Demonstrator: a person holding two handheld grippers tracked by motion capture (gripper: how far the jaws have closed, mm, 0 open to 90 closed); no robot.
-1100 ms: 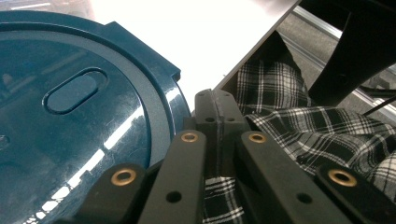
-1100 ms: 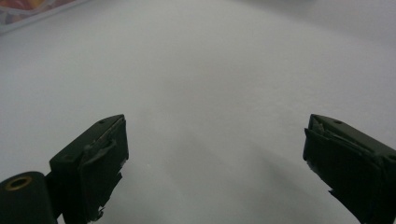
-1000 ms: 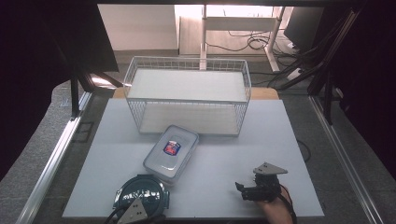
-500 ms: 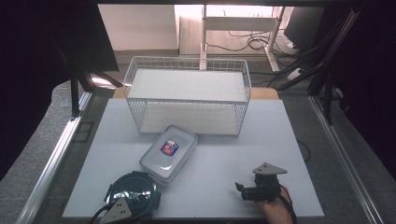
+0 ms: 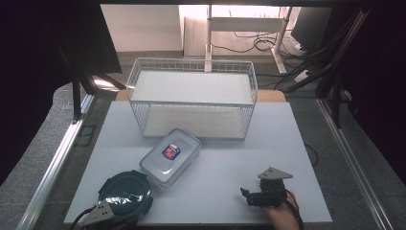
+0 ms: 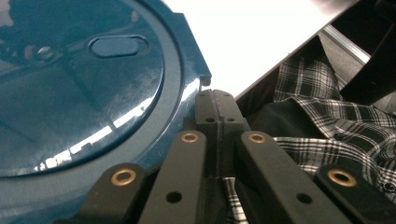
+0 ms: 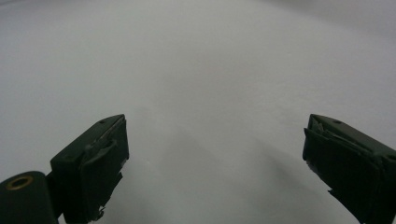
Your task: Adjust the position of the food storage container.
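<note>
A dark teal round container (image 5: 125, 191) with a glossy lid (image 6: 84, 93) lies at the table's front left corner. My left gripper (image 5: 117, 212) comes in at its near edge. Its jaws are pressed together (image 6: 215, 98) right at the small latch tab on the container's rim (image 6: 204, 77). My right gripper (image 5: 245, 194) rests low at the front right, pointing left, with a hand behind it. It stands open (image 7: 215, 158) over bare white table, with nothing between its fingers.
A clear rectangular box with a red and blue label (image 5: 171, 154) lies just beyond the round container. Behind it stands a white wire basket (image 5: 191, 103). The white table (image 5: 268, 139) ends close behind both grippers. Checked cloth (image 6: 327, 121) shows below the edge.
My left gripper has slid left along the front edge, and the round container has gone with it, away from the clear box. The right gripper has stayed put.
</note>
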